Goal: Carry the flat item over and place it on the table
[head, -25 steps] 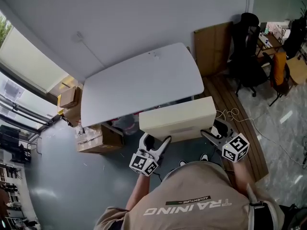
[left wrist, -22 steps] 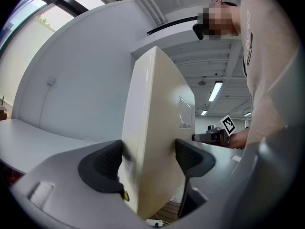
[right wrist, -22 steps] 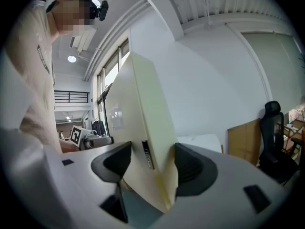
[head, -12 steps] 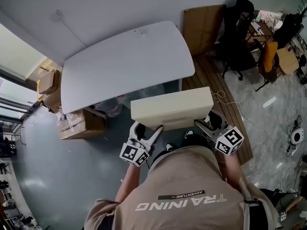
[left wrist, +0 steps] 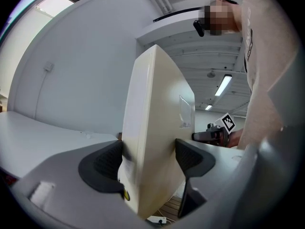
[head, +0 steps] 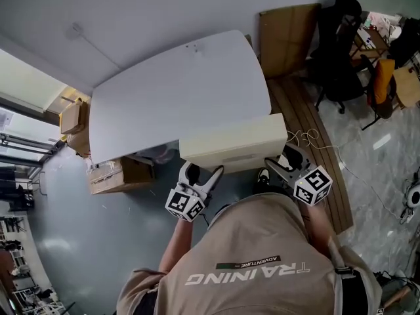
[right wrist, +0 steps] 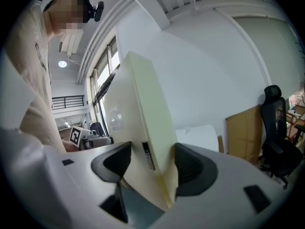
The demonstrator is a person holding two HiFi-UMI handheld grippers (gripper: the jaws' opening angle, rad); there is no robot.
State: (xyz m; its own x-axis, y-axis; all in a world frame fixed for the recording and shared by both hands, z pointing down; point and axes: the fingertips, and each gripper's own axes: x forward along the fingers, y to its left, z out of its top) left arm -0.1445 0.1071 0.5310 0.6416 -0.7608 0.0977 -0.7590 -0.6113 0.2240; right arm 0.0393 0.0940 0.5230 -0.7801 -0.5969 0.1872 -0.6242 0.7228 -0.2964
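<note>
Two pinches: left gripper (head: 202, 174), right gripper (head: 281, 163) on smooth cream rectangular slab (head: 233, 143).

Ahead of me the white table (head: 164, 97) stands against the wall. A small mark (head: 193, 46) sits near its far edge, perhaps a cable hole. On the grey floor (head: 79, 241) at the table's left end sit cardboard boxes (head: 115, 174). To my right a wooden platform (head: 302, 110) carries a loose white cable (head: 308, 138), and a black chair (head: 335, 64) stands near its far end.
</note>
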